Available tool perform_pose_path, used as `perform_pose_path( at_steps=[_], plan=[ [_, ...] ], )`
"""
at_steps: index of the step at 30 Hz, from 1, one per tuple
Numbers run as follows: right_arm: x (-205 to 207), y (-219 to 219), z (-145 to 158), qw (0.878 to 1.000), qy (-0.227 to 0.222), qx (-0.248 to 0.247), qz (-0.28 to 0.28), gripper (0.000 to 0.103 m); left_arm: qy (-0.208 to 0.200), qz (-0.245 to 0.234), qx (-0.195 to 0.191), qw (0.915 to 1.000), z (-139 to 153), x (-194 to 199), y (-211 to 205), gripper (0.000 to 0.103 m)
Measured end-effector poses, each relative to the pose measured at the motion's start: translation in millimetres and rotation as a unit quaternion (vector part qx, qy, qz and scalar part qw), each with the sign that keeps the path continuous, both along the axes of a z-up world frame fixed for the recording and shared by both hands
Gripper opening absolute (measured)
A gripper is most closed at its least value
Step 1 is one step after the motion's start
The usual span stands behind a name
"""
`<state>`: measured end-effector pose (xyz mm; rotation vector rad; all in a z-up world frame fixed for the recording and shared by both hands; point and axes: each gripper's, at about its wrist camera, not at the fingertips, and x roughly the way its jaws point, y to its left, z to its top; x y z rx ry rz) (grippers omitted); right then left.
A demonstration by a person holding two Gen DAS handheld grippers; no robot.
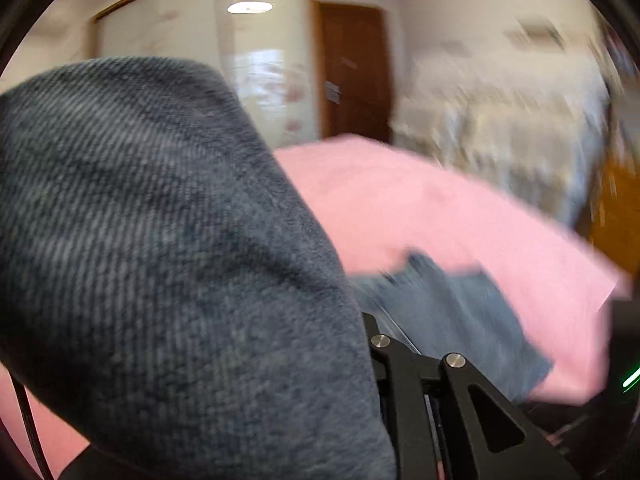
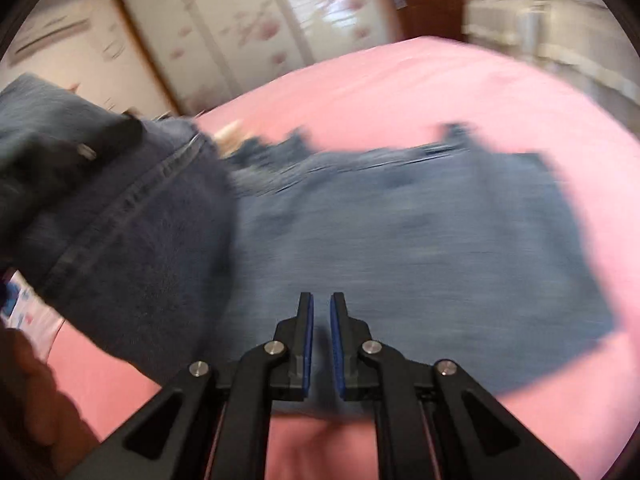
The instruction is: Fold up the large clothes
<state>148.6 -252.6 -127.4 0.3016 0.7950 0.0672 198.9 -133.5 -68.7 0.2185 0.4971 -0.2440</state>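
Observation:
Blue jeans (image 2: 400, 232) lie flat across a pink bed sheet (image 2: 400, 88). One part of the jeans is lifted at the left, hanging from my left gripper (image 2: 128, 130), whose jaws are shut on the denim. In the left wrist view that lifted denim (image 1: 160, 240) drapes over the gripper and hides its fingers; only the black linkage (image 1: 420, 380) shows. The flat part of the jeans (image 1: 452, 312) lies beyond it. My right gripper (image 2: 320, 304) hovers over the near edge of the jeans, its blue pads almost together with nothing visible between them.
A wardrobe with flowered sliding doors (image 2: 224, 32) stands behind the bed, and a brown wooden door (image 1: 356, 72) is beside it. A patterned cloth (image 2: 20, 304) lies at the left edge. A black cable (image 1: 28, 420) hangs at the lower left.

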Motion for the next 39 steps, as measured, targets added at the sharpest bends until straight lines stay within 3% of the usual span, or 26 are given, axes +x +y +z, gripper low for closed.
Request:
perform_pose_path(
  at_steps=[1,3,4,5,8,10,11,12,14,20,23,25,28,30,35,38,39],
  plan=[
    [-6,-16,0,1.000,0.006,-0.010,-0.022,0.009,0.014,-0.021,0.046,0.9986,-15,1,-23,0.013],
    [-17,-49,-4,0.997,0.026,-0.029,-0.061,0.009,0.056,-0.058,0.155,0.9846,-61,4,-65,0.018],
    [-23,-65,-9,0.996,0.037,-0.035,-0.077,0.009,0.071,-0.067,0.180,0.9789,-79,3,-74,0.020],
    [-29,-78,-12,0.994,0.045,-0.038,-0.089,0.009,0.087,-0.077,0.188,0.9754,-90,2,-79,0.030],
    [-45,-103,-20,0.992,0.055,-0.029,-0.108,0.009,0.090,-0.084,0.199,0.9721,-103,-1,-82,0.030],
    [-53,-112,-23,0.992,0.055,-0.021,-0.114,0.009,0.108,-0.089,0.174,0.9748,-98,4,-75,0.037],
    [-53,-113,-24,0.992,0.053,-0.016,-0.113,0.009,0.127,-0.102,0.148,0.9756,-91,7,-69,0.046],
    [-56,-113,-24,0.993,0.050,-0.009,-0.111,0.009,0.143,-0.115,0.125,0.9752,-86,8,-64,0.062],
    [-59,-113,-19,0.994,0.038,0.008,-0.104,0.009,0.172,-0.147,0.062,0.9720,-72,3,-50,0.076],
    [-49,-99,14,0.998,-0.014,0.019,-0.055,0.011,0.166,-0.169,-0.029,0.9712,-41,-34,-8,0.076],
    [-48,-82,41,0.999,-0.051,0.006,-0.017,0.032,0.164,-0.153,-0.064,0.9725,-34,-50,28,0.077],
    [-48,-66,62,0.996,-0.082,-0.017,0.012,0.049,0.158,-0.130,-0.069,0.9764,-32,-65,53,0.077],
    [-41,-39,83,0.991,-0.105,-0.050,0.071,0.056,0.161,-0.081,-0.075,0.9808,-29,-75,87,0.077],
    [-30,-13,90,0.983,-0.104,-0.085,0.123,0.061,0.173,-0.062,-0.093,0.9786,-37,-57,90,0.077],
    [-3,42,77,0.952,-0.089,-0.197,0.218,0.061,0.218,-0.007,-0.169,0.9611,-47,-36,132,0.077],
    [17,61,57,0.933,-0.061,-0.262,0.237,0.058,0.222,0.004,-0.181,0.9580,-56,-30,140,0.077],
    [25,61,50,0.931,-0.049,-0.279,0.230,0.042,0.221,0.004,-0.180,0.9584,-60,-27,131,0.077]
  ],
)
